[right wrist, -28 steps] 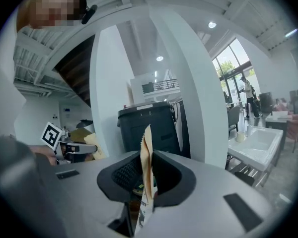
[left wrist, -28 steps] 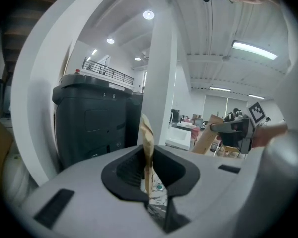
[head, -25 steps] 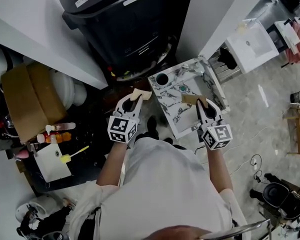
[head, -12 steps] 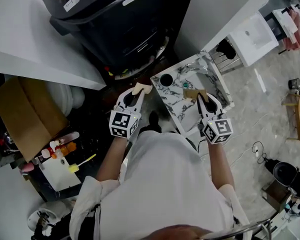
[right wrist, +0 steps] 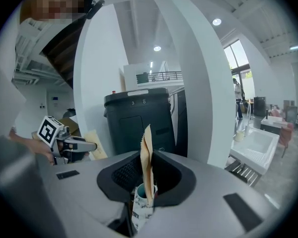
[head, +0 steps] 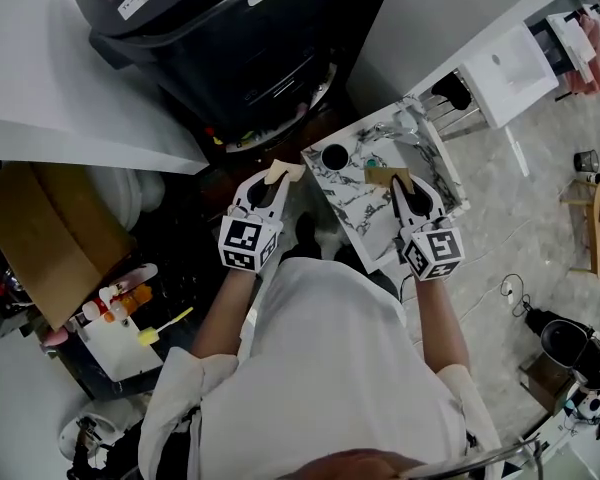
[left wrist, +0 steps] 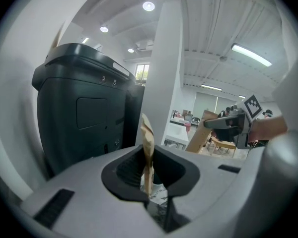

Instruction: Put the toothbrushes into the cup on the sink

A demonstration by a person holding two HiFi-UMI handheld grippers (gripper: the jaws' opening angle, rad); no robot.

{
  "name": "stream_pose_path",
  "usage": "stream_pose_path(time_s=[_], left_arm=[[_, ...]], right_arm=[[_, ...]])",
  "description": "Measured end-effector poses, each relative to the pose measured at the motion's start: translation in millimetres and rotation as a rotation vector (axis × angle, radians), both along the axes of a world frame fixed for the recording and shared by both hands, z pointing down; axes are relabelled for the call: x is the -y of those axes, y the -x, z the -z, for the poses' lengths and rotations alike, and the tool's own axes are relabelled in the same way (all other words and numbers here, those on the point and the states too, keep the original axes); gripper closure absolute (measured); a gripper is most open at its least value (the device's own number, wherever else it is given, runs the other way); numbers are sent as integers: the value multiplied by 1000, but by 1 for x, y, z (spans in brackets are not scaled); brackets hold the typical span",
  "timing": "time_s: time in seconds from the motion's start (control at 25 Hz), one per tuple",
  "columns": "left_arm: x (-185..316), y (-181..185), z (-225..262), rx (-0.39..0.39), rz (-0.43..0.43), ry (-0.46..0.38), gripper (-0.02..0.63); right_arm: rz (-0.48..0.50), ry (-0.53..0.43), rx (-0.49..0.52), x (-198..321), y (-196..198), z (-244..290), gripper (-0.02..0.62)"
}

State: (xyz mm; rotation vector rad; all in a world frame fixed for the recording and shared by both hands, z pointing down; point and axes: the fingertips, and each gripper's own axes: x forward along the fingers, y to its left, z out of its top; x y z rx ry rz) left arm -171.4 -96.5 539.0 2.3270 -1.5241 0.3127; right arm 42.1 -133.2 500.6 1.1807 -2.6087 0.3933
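Note:
My left gripper is shut on a flat tan paper packet, which stands edge-on between its jaws. The right gripper is shut on a second tan packet, also edge-on in its own view. Both are held level in front of the person, over the near side of a small marble-patterned sink top. A black cup stands at that top's back left corner, between the two grippers. A teal spot lies beside the right packet. What the packets contain is hidden.
A big black bin-like unit stands behind the sink top. A cardboard box and a white board with small bottles and a yellow brush lie at the left. A white basin is far right.
The head view has shifted a little. Both grippers have kept their packets and sit slightly nearer the sink top's back.

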Motion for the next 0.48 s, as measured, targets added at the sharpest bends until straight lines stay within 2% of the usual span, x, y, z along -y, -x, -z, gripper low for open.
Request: stream_pose_path(time_s=[0.48], left_arm=[[-16, 0, -13, 0, 137, 30, 551]], right_arm=[[130, 1, 20, 28, 25, -12, 523]])
